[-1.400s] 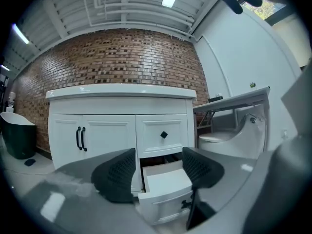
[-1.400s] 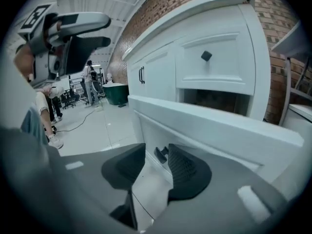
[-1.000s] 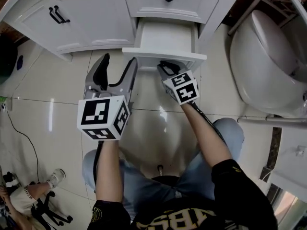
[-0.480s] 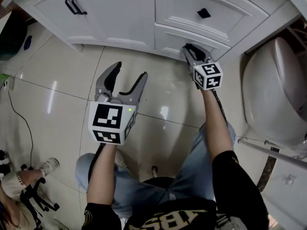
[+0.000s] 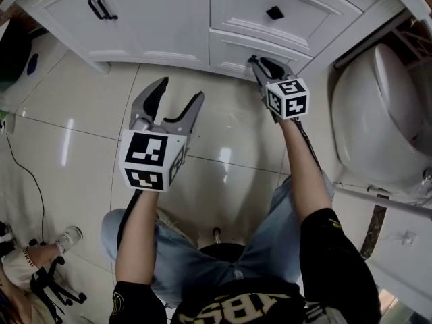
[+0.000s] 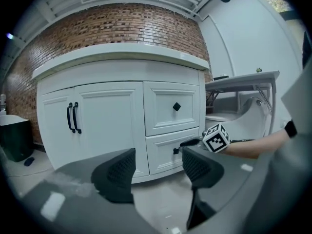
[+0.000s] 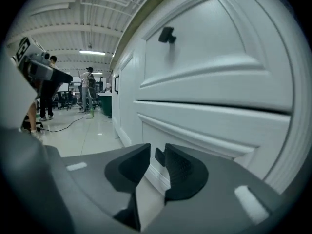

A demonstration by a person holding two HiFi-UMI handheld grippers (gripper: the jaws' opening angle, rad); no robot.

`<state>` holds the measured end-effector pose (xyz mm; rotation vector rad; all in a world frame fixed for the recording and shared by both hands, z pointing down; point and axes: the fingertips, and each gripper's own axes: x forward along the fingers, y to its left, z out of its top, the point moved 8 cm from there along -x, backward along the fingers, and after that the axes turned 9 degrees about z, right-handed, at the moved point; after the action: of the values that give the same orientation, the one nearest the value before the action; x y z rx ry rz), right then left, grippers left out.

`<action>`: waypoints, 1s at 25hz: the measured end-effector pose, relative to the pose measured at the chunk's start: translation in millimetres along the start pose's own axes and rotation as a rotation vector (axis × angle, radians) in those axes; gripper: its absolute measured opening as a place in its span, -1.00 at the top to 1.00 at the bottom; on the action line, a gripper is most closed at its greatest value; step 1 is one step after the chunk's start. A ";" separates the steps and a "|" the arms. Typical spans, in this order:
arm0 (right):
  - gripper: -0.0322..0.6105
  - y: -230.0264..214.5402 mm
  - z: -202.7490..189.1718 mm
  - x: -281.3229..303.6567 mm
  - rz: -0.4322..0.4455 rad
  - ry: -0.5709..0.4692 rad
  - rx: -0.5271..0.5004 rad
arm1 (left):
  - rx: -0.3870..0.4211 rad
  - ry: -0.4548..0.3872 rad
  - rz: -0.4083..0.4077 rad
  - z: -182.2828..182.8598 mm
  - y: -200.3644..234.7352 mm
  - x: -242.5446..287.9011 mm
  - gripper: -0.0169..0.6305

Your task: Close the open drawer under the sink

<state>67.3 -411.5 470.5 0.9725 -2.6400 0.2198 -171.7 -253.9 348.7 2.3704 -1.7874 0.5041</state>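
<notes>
The lower drawer (image 5: 233, 58) of the white vanity sits flush with the cabinet front, under the upper drawer (image 5: 283, 9). My right gripper (image 5: 260, 63) is shut, and its tips rest at the lower drawer's face. In the right gripper view the small black knob (image 7: 159, 156) shows just beyond the right gripper (image 7: 157, 167), in the narrow slit between the jaws; I cannot tell whether the pads touch it. My left gripper (image 5: 179, 93) hangs open and empty over the floor tiles, apart from the cabinet. The left gripper view shows the left gripper (image 6: 157, 172) facing the vanity, with the right gripper (image 6: 187, 143) at the lower drawer (image 6: 165, 152).
A white toilet (image 5: 378, 113) stands to the right of the vanity. Two cabinet doors with black bar handles (image 5: 100, 5) are on the left. A dark bin (image 6: 12, 135) stands by the vanity's left side. A cable (image 5: 27, 181) lies on the floor.
The drawer stood pulled out a second ago; my right gripper moved toward the cabinet with it and the drawer now sits flush. The left gripper stayed open and hardly moved.
</notes>
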 end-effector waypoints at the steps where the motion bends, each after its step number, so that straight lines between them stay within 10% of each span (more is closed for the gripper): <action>1: 0.62 9.4 6.5 -11.3 -0.002 -0.002 -0.009 | 0.008 0.000 -0.015 -2.5 -1.8 -1.9 0.02; 6: 0.62 61.4 52.9 -80.0 -0.009 -0.048 -0.073 | 0.022 -0.056 -0.050 21.5 -20.0 -17.3 0.02; 13: 0.61 126.3 90.3 -219.6 -0.248 -0.171 -0.013 | 0.005 -0.298 -0.123 65.6 -69.8 -50.1 0.11; 18: 0.59 145.2 114.9 -305.1 -0.338 -0.412 0.065 | 0.039 -0.314 -0.186 64.0 -106.7 -66.6 0.11; 25: 0.32 193.1 110.2 -336.8 -0.347 -0.470 0.131 | 0.032 -0.327 -0.236 55.4 -118.9 -110.5 0.10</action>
<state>156.3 -89.6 244.0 1.6818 -2.8180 0.0888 -75.0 -135.7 270.7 2.7689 -1.5840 0.1212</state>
